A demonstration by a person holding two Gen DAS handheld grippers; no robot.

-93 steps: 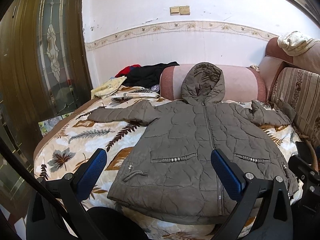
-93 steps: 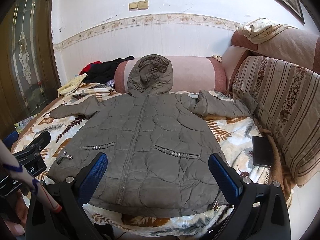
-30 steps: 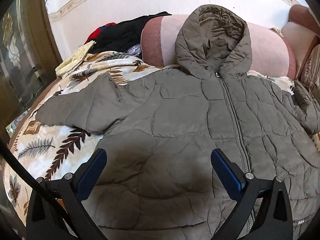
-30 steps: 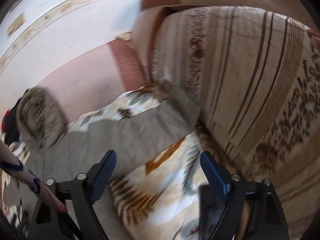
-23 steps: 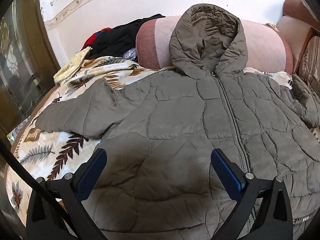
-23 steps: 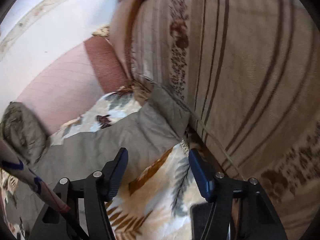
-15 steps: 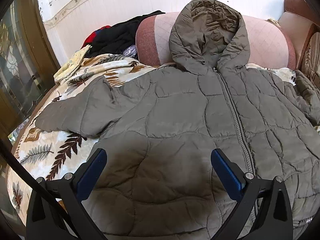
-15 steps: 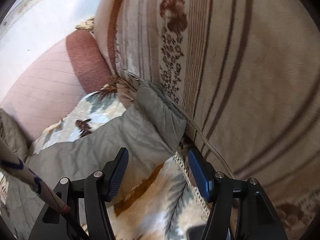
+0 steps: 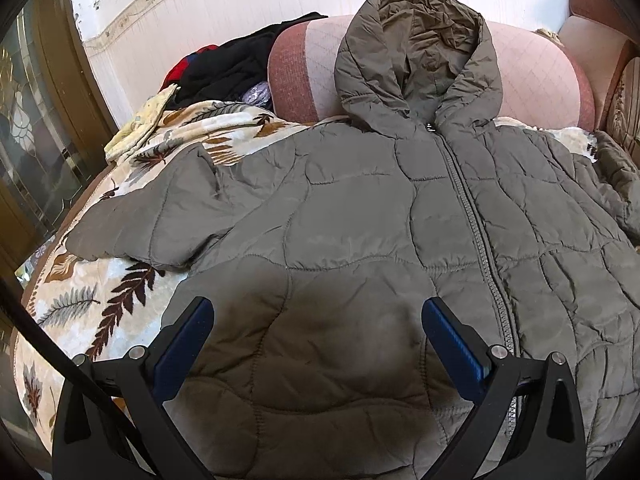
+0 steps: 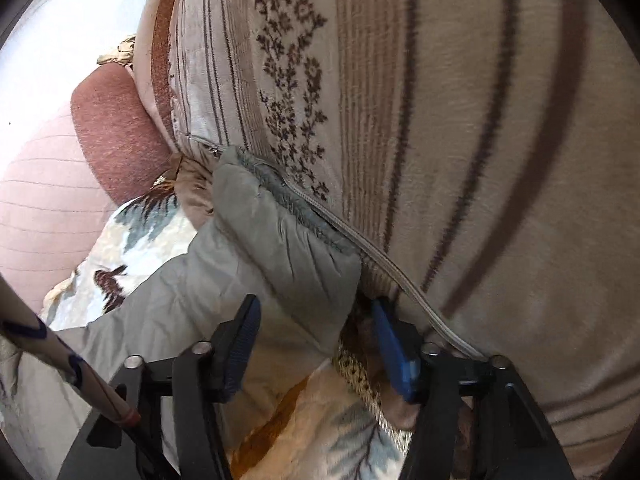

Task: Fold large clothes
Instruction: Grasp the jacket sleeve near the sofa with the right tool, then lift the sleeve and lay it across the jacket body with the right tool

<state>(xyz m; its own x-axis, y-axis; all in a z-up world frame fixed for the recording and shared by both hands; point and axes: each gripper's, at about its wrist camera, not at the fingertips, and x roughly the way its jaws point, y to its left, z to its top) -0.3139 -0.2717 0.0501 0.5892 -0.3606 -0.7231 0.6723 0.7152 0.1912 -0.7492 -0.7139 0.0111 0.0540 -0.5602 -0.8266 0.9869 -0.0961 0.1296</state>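
An olive quilted hooded jacket (image 9: pixel 360 208) lies front up and zipped on a leaf-print blanket (image 9: pixel 120 292), its hood (image 9: pixel 416 60) resting on a pink bolster. My left gripper (image 9: pixel 316 340) hovers open over the jacket's chest, left of the zipper, with nothing held. In the right wrist view the jacket's sleeve cuff (image 10: pixel 288 248) lies against the striped sofa cushion (image 10: pixel 480 120). My right gripper (image 10: pixel 316 332) straddles that cuff with its jaws closing. The cuff is between the blue pads, which do not visibly press on it.
A pile of black, red and yellow clothes (image 9: pixel 232 68) sits at the blanket's far left corner beside the pink bolster (image 9: pixel 532 80). A wooden glazed door (image 9: pixel 40 100) stands at the left. The sofa cushion crowds the right gripper's outer finger.
The right gripper dropped toward the sleeve cuff at the sofa cushion and its jaws narrowed around it. The left gripper stayed over the jacket's chest, still open.
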